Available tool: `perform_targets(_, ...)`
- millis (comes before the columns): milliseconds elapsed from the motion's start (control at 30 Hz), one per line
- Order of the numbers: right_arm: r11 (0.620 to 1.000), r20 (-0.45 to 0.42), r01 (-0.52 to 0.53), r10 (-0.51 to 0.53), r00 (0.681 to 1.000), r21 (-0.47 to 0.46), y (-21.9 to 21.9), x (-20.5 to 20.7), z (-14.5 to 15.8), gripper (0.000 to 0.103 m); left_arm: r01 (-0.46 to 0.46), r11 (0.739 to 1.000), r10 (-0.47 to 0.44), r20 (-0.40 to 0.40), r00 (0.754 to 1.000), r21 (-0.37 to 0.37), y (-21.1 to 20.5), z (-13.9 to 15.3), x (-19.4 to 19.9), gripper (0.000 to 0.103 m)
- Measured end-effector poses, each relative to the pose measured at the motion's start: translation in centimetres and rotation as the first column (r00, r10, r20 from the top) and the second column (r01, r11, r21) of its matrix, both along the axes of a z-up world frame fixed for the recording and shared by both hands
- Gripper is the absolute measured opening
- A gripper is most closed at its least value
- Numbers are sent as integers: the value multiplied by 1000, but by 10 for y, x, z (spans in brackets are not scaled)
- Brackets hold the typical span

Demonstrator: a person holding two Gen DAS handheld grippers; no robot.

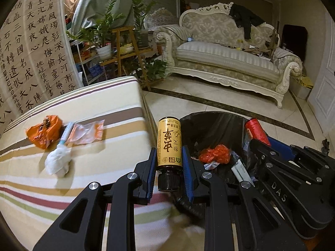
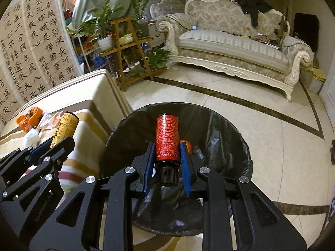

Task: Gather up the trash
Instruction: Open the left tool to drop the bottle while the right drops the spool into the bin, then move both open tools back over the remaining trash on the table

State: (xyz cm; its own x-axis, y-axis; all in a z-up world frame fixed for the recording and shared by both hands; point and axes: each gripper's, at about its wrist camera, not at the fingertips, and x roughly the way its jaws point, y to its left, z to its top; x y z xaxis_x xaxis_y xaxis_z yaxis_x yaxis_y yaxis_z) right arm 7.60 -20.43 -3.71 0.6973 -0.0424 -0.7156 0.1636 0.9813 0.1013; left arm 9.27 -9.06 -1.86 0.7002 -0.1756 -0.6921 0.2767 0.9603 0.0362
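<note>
My left gripper [image 1: 169,159] is shut on a yellow-labelled bottle [image 1: 169,144] with a black cap, held at the edge of the striped table [image 1: 83,108], beside the bin. My right gripper [image 2: 167,159] is shut on a red-labelled bottle [image 2: 167,139] with a black cap, held over the black-lined trash bin [image 2: 234,129]. The bin [image 1: 209,123] holds a red crumpled bag [image 1: 214,153] and some paper. On the table lie an orange bag [image 1: 45,130], a clear wrapper [image 1: 88,132] and a white tissue wad [image 1: 58,163]. The red bottle also shows in the left wrist view [image 1: 257,131], the yellow one in the right wrist view [image 2: 65,127].
A cream sofa [image 1: 230,58] stands across the tiled floor [image 1: 209,100]. A wooden plant stand [image 1: 125,52] with potted plants and a calligraphy screen [image 1: 31,52] stand behind the table.
</note>
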Motion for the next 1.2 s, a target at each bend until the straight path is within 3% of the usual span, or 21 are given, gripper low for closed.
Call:
perform_targets(367,999,-8,35,-35,999,21,-21,12,-8,24,6,1000,-5,-23,1000,29,-17,-10,14,26)
perform_targets(467,999,-15,44,-43,999,25,-23,14,-11,26,4,999,-2,-32,999,36,-17,-12,16,37)
perform_targets(533,998,-17,51,-51,999,26,-24,14,-12,36,0,999,1,-33,999,35,-17,-12,16,43)
perform_targets(767,997,-12,70,-70,997,22,-26,11,-11,41,-16,999,17,-18,1000,32,-13,-10,15,61)
perform_targets(1200,997,-6,72,-72,997,21,-27,5,-9,53,-40,999,40,-5,999,19,3,-1,9,73)
